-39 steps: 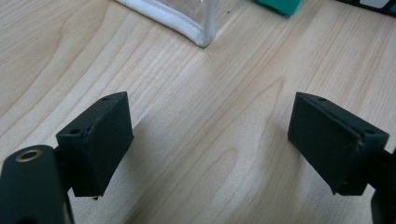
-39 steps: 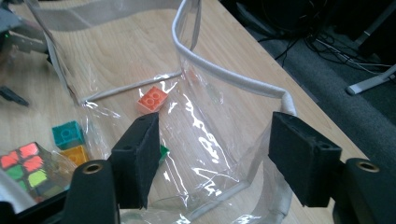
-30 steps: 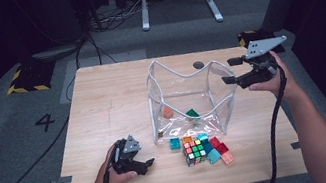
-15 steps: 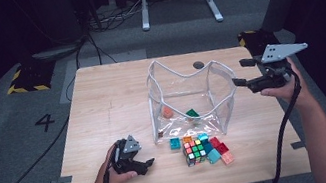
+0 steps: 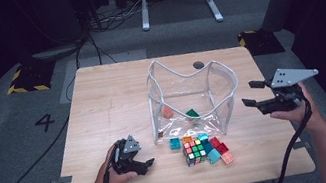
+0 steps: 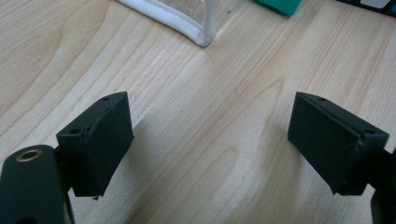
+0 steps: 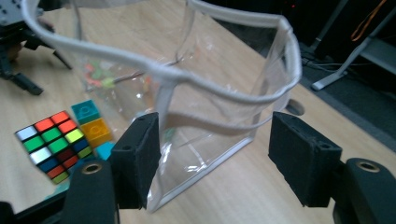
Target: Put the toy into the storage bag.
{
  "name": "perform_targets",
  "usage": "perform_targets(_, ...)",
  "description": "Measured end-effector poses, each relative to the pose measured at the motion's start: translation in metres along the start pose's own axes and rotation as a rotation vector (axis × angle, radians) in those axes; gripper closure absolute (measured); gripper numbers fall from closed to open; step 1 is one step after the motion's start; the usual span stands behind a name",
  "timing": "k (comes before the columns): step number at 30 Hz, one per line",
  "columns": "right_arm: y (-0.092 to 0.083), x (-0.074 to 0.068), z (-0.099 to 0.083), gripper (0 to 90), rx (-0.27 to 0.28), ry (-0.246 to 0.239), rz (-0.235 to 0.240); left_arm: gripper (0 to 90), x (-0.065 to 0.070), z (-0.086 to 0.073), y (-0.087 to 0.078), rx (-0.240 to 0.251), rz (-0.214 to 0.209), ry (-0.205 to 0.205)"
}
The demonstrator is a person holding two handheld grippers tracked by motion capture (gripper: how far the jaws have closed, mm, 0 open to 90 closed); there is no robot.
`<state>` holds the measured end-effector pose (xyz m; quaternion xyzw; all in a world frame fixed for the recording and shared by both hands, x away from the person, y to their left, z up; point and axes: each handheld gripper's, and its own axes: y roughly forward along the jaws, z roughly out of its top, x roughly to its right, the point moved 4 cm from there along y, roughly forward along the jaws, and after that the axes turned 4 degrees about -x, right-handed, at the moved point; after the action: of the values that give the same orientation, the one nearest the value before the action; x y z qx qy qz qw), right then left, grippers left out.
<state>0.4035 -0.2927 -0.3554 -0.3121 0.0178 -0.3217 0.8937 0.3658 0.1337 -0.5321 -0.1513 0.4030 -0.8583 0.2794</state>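
A clear bag point(image 5: 191, 91) with white trim stands open mid-table, an orange block point(image 5: 168, 112) and a green block point(image 5: 192, 114) inside it. In front of it lie a puzzle cube point(image 5: 195, 151), a teal block point(image 5: 175, 143) and red blocks point(image 5: 218, 143). My right gripper point(image 5: 248, 93) hovers just right of the bag, open; its jaws have just been closing with nothing gripped, and in the right gripper view point(image 7: 215, 158) the bag point(image 7: 224, 93) stands just beyond them. My left gripper point(image 5: 145, 167) rests open on the table at the front left, bare wood between its jaws point(image 6: 210, 140).
The wooden table point(image 5: 103, 107) has free room to the left of and behind the bag. A round hole point(image 5: 198, 65) sits in the top behind the bag. The bag's corner trim point(image 6: 196, 32) lies a little ahead of the left gripper. Dark floor and cables surround the table.
My right gripper has come down and toward the near edge, from beside the bag's back right rim to a spot at its right side. The left gripper has stayed put.
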Motion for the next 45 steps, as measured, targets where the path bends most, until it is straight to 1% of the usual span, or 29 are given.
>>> perform_targets(2, 0.000, -0.006, -0.009, 34.1, -0.001, 0.006, 0.000, 14.1, 0.001, 0.000, 0.000, 0.002, -0.005, -0.005)
perform_targets(4, 0.001, -0.012, -0.018, 34.2, -0.006, 0.007, 0.003, 14.1, 0.000, 0.000, 0.000, -0.002, -0.005, -0.001)
perform_targets(5, 0.001, -0.012, -0.018, 34.2, -0.006, 0.007, 0.003, 14.1, 0.000, 0.000, 0.000, -0.002, -0.005, -0.001)
perform_targets(6, 0.003, -0.018, -0.029, 34.2, -0.011, 0.016, 0.014, 14.1, 0.000, 0.000, 0.000, -0.003, -0.006, 0.006)
perform_targets(7, 0.005, -0.021, -0.035, 34.2, -0.018, 0.022, 0.017, 14.1, 0.000, 0.000, 0.000, -0.001, -0.010, 0.007)
perform_targets(8, 0.008, -0.025, -0.041, 34.2, -0.019, 0.038, 0.029, 14.2, 0.000, 0.000, 0.000, -0.002, -0.010, 0.008)
perform_targets(9, 0.009, -0.029, -0.048, 34.3, -0.033, 0.043, 0.033, 14.1, 0.000, 0.000, 0.000, -0.002, -0.010, 0.007)
perform_targets(10, 0.012, -0.032, -0.054, 34.2, -0.043, 0.028, 0.033, 14.2, 0.000, 0.000, 0.000, -0.002, -0.009, 0.008)
perform_targets(11, 0.014, -0.038, -0.060, 34.2, -0.047, 0.050, 0.047, 14.2, 0.000, 0.000, 0.000, -0.002, -0.010, 0.007)
perform_targets(12, 0.016, -0.041, -0.066, 34.2, -0.046, 0.051, 0.053, 14.2, 0.000, 0.000, 0.000, -0.002, -0.010, 0.007)
perform_targets(14, 0.021, -0.050, -0.078, 34.3, -0.048, 0.076, 0.085, 14.2, 0.000, 0.000, 0.000, -0.002, -0.009, 0.007)
perform_targets(17, 0.028, -0.063, -0.096, 34.6, -0.072, 0.084, 0.127, 14.2, 0.000, 0.000, 0.000, -0.002, -0.009, 0.008)
perform_targets(19, 0.032, -0.070, -0.106, 34.8, -0.080, 0.113, 0.158, 14.2, 0.000, 0.000, 0.000, -0.002, -0.010, 0.007)
perform_targets(21, 0.036, -0.078, -0.114, 35.0, -0.091, 0.133, 0.170, 14.2, 0.000, 0.000, 0.000, -0.002, -0.009, 0.007)
perform_targets(24, 0.043, -0.087, -0.122, 35.8, -0.084, 0.153, 0.196, 14.1, 0.000, 0.000, 0.000, -0.001, -0.007, 0.007)
perform_targets(25, 0.043, -0.087, -0.122, 35.8, -0.084, 0.153, 0.196, 14.2, 0.000, 0.000, 0.000, -0.001, -0.007, 0.007)
perform_targets(26, 0.047, -0.094, -0.125, 36.0, -0.104, 0.141, 0.197, 14.2, 0.000, 0.000, 0.000, -0.003, -0.005, 0.008)
perform_targets(28, 0.051, -0.100, -0.128, 36.4, -0.102, 0.134, 0.204, 14.2, 0.000, 0.000, 0.000, -0.002, -0.006, 0.007)
perform_targets(31, 0.056, -0.108, -0.131, 36.9, -0.109, 0.145, 0.220, 14.2, 0.000, 0.000, 0.000, -0.003, -0.006, 0.007)
perform_targets(33, 0.060, -0.114, -0.133, 37.8, -0.121, 0.138, 0.230, 14.2, 0.000, 0.000, 0.000, -0.003, -0.005, 0.008)
perform_targets(35, 0.064, -0.118, -0.134, 38.5, -0.138, 0.110, 0.222, 14.2, 0.000, 0.000, 0.000, -0.003, -0.005, 0.007)
perform_targets(36, 0.066, -0.120, -0.134, 38.8, -0.128, 0.107, 0.224, 14.2, 0.000, 0.000, 0.000, -0.003, -0.005, 0.008)
perform_targets(37, 0.066, -0.121, -0.133, 38.8, -0.133, 0.102, 0.224, 14.2, 0.000, 0.000, 0.000, -0.003, -0.005, 0.008)
perform_targets(39, 0.069, -0.124, -0.133, 38.8, -0.134, 0.099, 0.212, 14.2, 0.000, 0.000, 0.000, -0.002, -0.006, 0.007)
perform_targets(41, 0.072, -0.126, -0.132, 38.6, -0.131, 0.105, 0.219, 14.1, 0.000, 0.000, 0.000, -0.003, -0.006, 0.008)
perform_targets(43, 0.076, -0.128, -0.131, 38.6, -0.140, 0.098, 0.210, 14.1, 0.000, 0.000, 0.000, -0.003, -0.006, 0.008)
perform_targets(44, 0.078, -0.129, -0.132, 38.5, -0.157, 0.091, 0.201, 14.1, 0.000, 0.000, 0.000, -0.003, -0.006, 0.008)
perform_targets(45, 0.078, -0.129, -0.132, 38.5, -0.157, 0.091, 0.201, 14.2, 0.000, 0.000, 0.000, -0.003, -0.006, 0.008)
